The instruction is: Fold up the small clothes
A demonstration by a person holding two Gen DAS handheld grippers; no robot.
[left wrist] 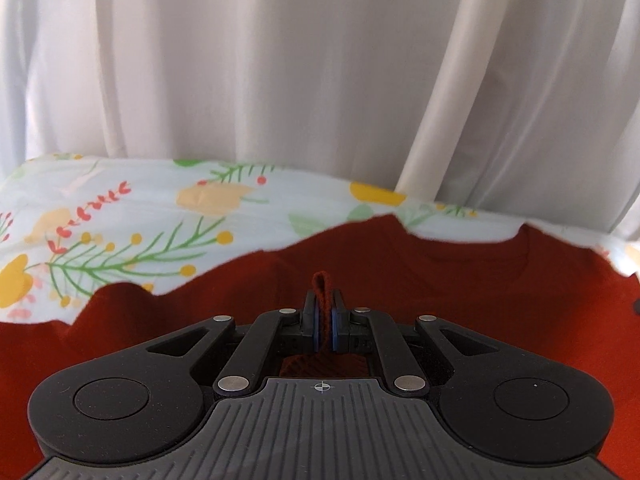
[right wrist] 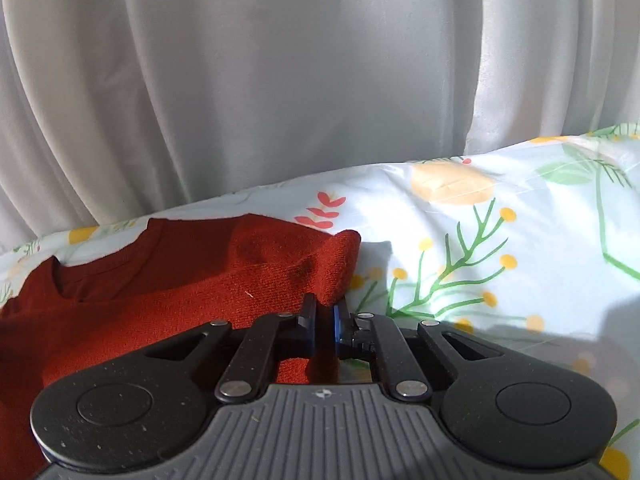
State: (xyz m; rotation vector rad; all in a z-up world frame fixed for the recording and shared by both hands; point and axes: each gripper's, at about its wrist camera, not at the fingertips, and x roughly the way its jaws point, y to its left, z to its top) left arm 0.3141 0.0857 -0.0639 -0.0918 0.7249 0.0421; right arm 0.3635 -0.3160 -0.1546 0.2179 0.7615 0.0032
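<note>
A rust-red knit top (left wrist: pixel 400 276) lies spread on a floral sheet (left wrist: pixel 120 216), its neckline toward the far side. My left gripper (left wrist: pixel 324 312) is shut on a pinched fold of the red fabric, and a small loop of it sticks up between the blue pads. In the right wrist view the same red top (right wrist: pixel 180 280) fills the lower left, with its right edge raised in a ridge. My right gripper (right wrist: pixel 325 312) is shut on that raised edge, the cloth squeezed between the two fingers.
The floral sheet (right wrist: pixel 500 248) stretches off to the right of the top. White curtains (left wrist: pixel 280 60) hang close behind the far edge of the surface. The same curtains (right wrist: pixel 280 80) fill the top half of the right wrist view.
</note>
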